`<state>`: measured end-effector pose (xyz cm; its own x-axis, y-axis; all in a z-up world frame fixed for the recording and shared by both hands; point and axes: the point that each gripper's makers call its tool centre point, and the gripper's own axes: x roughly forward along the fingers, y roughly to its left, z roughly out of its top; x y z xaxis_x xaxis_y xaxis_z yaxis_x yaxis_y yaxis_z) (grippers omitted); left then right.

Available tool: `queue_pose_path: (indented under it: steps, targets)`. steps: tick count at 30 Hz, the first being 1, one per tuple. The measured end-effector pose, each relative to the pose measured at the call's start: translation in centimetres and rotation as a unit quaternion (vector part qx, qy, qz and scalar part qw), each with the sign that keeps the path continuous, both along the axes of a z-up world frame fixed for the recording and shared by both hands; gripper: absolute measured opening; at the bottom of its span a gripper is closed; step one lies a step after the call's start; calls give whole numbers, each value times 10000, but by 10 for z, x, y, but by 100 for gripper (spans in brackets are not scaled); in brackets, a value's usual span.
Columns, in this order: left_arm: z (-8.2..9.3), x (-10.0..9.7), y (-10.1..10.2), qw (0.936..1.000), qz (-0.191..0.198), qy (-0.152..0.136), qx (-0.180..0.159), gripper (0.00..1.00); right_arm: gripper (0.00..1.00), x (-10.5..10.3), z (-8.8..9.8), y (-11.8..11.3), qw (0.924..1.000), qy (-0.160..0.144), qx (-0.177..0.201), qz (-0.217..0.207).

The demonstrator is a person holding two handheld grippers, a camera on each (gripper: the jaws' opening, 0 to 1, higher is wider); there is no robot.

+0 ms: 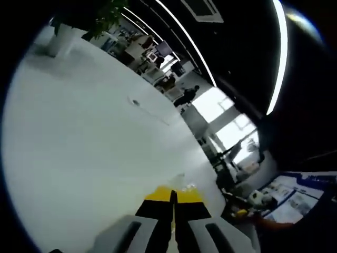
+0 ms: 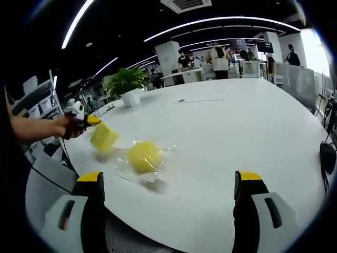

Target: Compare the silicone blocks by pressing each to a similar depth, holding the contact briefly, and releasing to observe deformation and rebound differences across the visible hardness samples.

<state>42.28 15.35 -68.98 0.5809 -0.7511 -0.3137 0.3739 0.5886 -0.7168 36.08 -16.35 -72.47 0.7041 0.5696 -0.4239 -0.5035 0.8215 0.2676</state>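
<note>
Right gripper hung released, fingers wide, yellow silicone ball in clear wrap on worktop just ahead between them; left gripper clenched, carrying yellow block beyond; slick wrap could let ball skid aside under press.

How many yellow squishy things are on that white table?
2. A round yellow sample lies on clear plastic wrap near the table's front edge. A yellow block sits to its left, by the left gripper. Others may be hidden.
</note>
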Motion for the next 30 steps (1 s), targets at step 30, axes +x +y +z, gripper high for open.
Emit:
queue_pose_path:
  steps: [30]
  targets:
    - [140, -6, -31, 9717, -727, -2153, 637, 0, 96, 4, 25, 12, 9993, -310, 198, 102]
